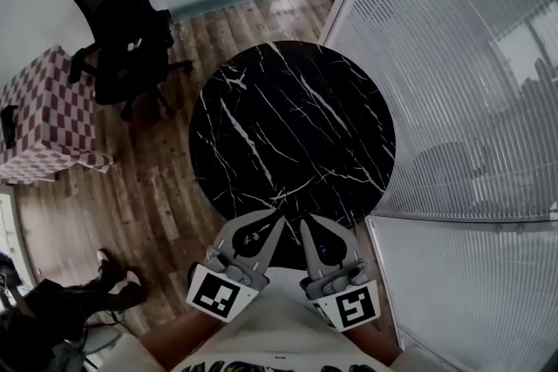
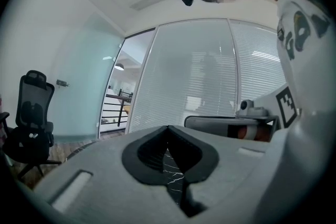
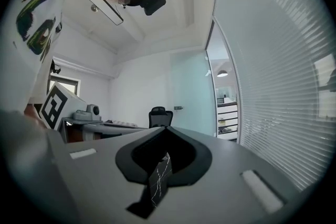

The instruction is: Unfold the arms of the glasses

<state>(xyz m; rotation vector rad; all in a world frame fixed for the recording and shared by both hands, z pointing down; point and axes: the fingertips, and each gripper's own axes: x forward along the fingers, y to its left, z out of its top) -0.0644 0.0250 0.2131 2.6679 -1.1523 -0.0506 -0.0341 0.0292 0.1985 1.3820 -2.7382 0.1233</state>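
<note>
Ahead of the left tool (image 1: 277,219) and right tool (image 1: 307,224), the top of the round counter (image 1: 292,126) lies open. The blinds wall (image 1: 453,100) crowds its right edge; an office chair (image 1: 122,22) stands far left, well apart.

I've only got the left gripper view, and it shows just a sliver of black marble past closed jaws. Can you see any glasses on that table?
Observer: No. The head view takes in the whole round black marble table, and no glasses show on its top.
Operator: Okay, then is the right gripper carrying anything?
Observer: No. The right gripper has its jaws shut with nothing between them, as its own view shows.
</note>
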